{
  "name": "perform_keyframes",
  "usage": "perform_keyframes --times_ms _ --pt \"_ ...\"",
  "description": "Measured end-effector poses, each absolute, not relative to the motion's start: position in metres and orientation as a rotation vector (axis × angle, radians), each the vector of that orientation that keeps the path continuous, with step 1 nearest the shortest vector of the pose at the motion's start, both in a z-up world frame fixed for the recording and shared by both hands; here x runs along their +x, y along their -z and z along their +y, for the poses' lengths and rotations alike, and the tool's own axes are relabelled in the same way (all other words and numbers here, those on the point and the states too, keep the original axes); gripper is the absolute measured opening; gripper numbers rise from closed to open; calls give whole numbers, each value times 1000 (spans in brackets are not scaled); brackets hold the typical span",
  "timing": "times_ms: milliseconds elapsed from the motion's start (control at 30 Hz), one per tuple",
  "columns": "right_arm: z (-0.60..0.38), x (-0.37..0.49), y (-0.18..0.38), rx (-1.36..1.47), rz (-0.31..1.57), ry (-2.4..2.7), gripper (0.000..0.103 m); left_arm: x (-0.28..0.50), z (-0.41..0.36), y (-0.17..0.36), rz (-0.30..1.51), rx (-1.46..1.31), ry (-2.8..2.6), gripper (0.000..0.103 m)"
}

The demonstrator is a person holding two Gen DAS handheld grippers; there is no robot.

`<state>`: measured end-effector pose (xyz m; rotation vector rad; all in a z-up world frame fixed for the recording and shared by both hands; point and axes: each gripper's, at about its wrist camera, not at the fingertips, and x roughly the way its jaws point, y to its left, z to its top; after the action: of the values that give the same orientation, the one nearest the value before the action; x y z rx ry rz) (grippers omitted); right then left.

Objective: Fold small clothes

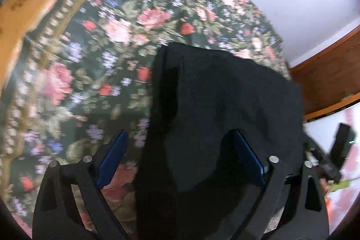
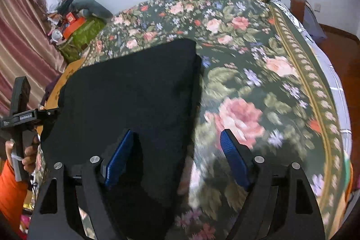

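Folded black garment [image 1: 220, 105] lies on the floral bedspread [image 1: 108, 42].

Its long axis runs away from both cameras. Left gripper [image 1: 180, 150] and right gripper [image 2: 177, 150] hover over it, jaws apart, holding nothing.

The left gripper [image 1: 180, 145], a black two-finger frame with blue pads [image 1: 113, 159] on the inner faces of its fingers, has its jaws spread wide apart, and nothing is pinched between them. The right gripper [image 2: 176, 146], of the same black build with blue pads [image 2: 235, 159], likewise stands with its jaws wide apart and closed on nothing. In the right wrist view the person's left hand [image 2: 29, 155], with an orange sleeve [image 2: 10, 190] at the wrist, is wrapped around the black handle of the other gripper at the left edge.
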<state>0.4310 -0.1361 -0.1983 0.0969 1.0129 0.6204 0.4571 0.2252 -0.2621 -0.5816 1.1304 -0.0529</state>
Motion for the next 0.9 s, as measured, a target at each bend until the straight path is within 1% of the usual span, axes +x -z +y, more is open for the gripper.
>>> perform_keyframes --times_ms 33,67,133,167,200,233,267,300,333,400,500,600,700,900 --pt "-133 431 199 108 1012 -638 73 459 225 263 1129 -606 76 84" --pt "-129 430 199 120 1013 -659 67 460 224 264 1128 -634 105 83" --pt "-120 429 199 111 1018 -672 60 462 218 263 1122 -621 99 83" --pt "-116 428 198 98 1023 -678 53 462 216 262 1120 -610 101 80" --pt "-114 427 198 88 1024 -685 47 462 212 259 1112 -596 105 72" --pt "-112 425 197 91 1027 -701 32 461 212 258 1107 -591 114 67" --pt "-111 423 197 95 1033 -708 22 459 209 255 1100 -587 128 54" --pt "-110 421 196 83 1024 -702 19 457 207 251 1095 -584 142 41" --pt "-110 418 194 71 1010 -704 14 455 206 249 1092 -582 150 37" --pt "-113 413 188 67 990 -708 11 449 197 240 1089 -522 135 32" --pt "-116 401 173 74 950 -725 10 434 186 224 1065 -410 114 26" --pt "-118 386 152 72 914 -755 9 411 180 202 1029 -356 114 23" --pt "-118 364 127 54 871 -782 9 385 175 176 998 -347 125 22" --pt "-126 313 76 60 782 -823 9 328 171 118 912 -334 127 22"
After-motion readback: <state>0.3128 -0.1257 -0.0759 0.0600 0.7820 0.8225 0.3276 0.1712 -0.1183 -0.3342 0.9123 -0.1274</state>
